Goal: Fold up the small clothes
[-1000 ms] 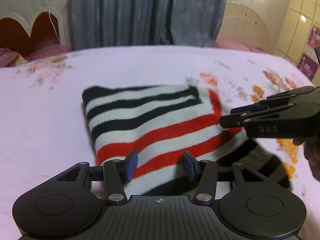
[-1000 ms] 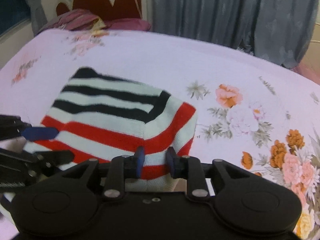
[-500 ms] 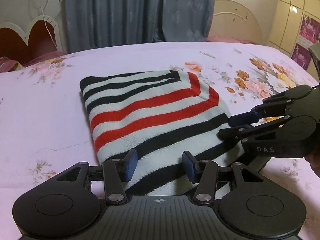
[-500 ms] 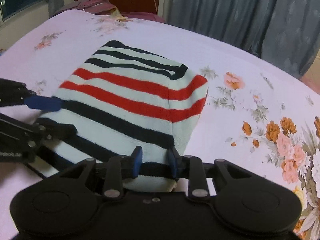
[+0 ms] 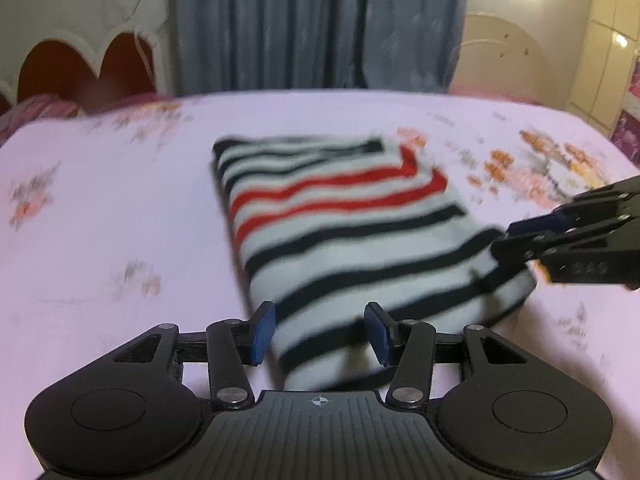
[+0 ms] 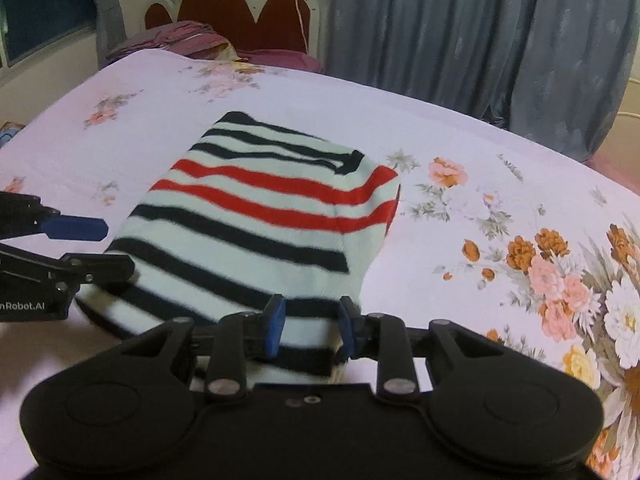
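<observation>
Pink cotton sheet with printed flowers, spread over a wide bed (image 5: 100,220) and filling most of both views. Behind the bed, grey-blue curtain (image 5: 320,24) hanging in long folds. At the far end, white headboard (image 6: 240,12) with dark red scalloped panels, and purple pillows (image 6: 172,40) just under it.

Near the middle of the bed, lying flat on the sheet: folded striped sweater (image 5: 360,240), white with black and red bands. Long axis running from the near edge, close to both cameras, away toward the curtain, a little slanted in each view. Stripes going across this axis. Red bands on the far half, black bands on the near half and at the very far end. At the far right corner, a folded-over part with stripes turning at an angle.

Left tool (image 5: 320,330) at the near left corner of the sweater, half spread. From the right wrist view, upper blue pad (image 6: 76,228) clear of the cloth, pink sheet visible through the gap, lower finger just at the cloth edge. Nothing pinched.

Right tool (image 6: 310,326) at the near right corner, much narrower, with striped cloth seen between the blue pads. Pinching or only hovering close over it: cannot tell.
</observation>
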`<state>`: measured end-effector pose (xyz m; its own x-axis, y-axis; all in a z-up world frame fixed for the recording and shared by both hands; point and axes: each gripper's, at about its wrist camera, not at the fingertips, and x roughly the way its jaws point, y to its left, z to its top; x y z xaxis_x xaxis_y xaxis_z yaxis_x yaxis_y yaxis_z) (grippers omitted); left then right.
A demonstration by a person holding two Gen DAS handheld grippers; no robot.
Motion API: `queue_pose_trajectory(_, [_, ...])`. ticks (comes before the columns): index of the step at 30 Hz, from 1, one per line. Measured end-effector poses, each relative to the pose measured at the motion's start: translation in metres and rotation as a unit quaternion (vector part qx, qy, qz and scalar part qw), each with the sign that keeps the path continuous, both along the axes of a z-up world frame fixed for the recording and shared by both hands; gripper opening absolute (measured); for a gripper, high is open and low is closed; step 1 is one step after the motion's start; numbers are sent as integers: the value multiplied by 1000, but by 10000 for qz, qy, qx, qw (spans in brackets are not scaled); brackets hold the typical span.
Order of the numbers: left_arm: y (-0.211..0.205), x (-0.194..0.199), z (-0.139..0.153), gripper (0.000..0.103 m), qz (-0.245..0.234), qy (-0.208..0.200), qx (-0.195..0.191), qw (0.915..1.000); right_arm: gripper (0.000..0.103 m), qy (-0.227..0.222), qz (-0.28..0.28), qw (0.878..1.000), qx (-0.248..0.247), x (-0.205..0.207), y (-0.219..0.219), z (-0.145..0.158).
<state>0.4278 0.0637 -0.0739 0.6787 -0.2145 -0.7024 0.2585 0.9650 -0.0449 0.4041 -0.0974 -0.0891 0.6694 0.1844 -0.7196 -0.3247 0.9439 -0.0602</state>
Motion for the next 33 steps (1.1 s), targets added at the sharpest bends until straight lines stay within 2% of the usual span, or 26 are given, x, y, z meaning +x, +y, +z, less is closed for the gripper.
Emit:
queue_pose_trajectory(6, [2, -3, -23, 50, 113, 240, 33, 9996, 19, 353, -67, 9990, -278, 2, 5, -26])
queue_pose_trajectory(20, [0, 3, -38, 50, 299, 289, -52, 9991, 17, 168, -101, 9997, -140, 0, -6, -44])
queue_pose_trajectory(33, [-7, -2, -36, 50, 426, 201, 149, 9988, 20, 132, -124, 9998, -53, -4, -9, -43])
